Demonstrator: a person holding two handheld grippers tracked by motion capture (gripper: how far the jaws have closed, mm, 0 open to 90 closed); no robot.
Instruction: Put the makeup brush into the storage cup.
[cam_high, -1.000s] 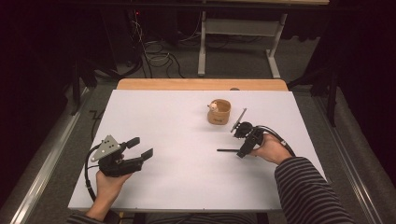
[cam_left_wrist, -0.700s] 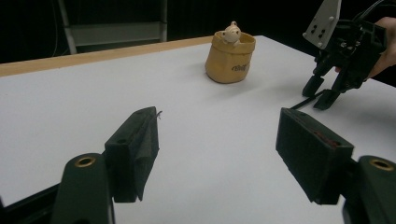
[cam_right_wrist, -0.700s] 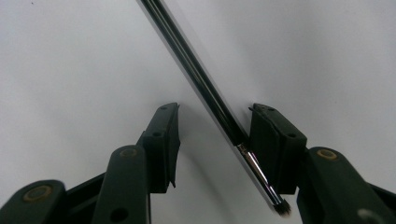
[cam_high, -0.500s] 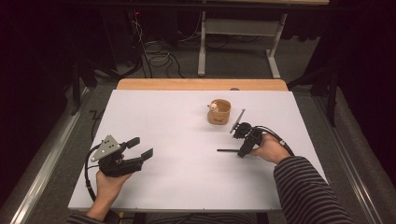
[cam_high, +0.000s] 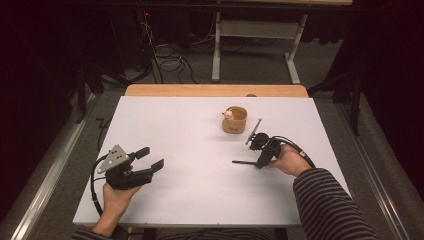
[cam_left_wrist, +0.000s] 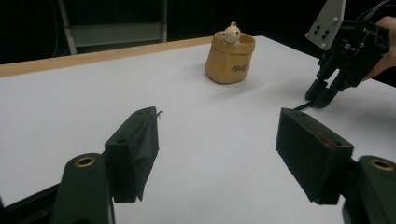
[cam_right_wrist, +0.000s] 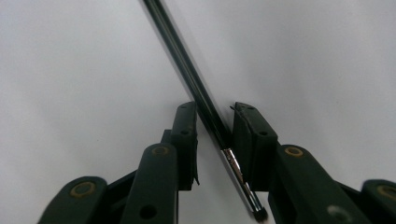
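One claw, the right (cam_right_wrist: 215, 140), has just been closing around the brush (cam_right_wrist: 196, 88), seemingly not yet clamped; next, squeeze and lift.

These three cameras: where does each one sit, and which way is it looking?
High view: above the person's side, facing forward and down on the white table; both forearms, left claw and right claw show.
Left gripper view: rides the left claw, looking across the table at the tan pot; its own open jaws show.
Right gripper view: rides the right claw, looking down on a thin brush between its jaws, which have just been closing.
Shared: high and left gripper views both show the pot and right claw.
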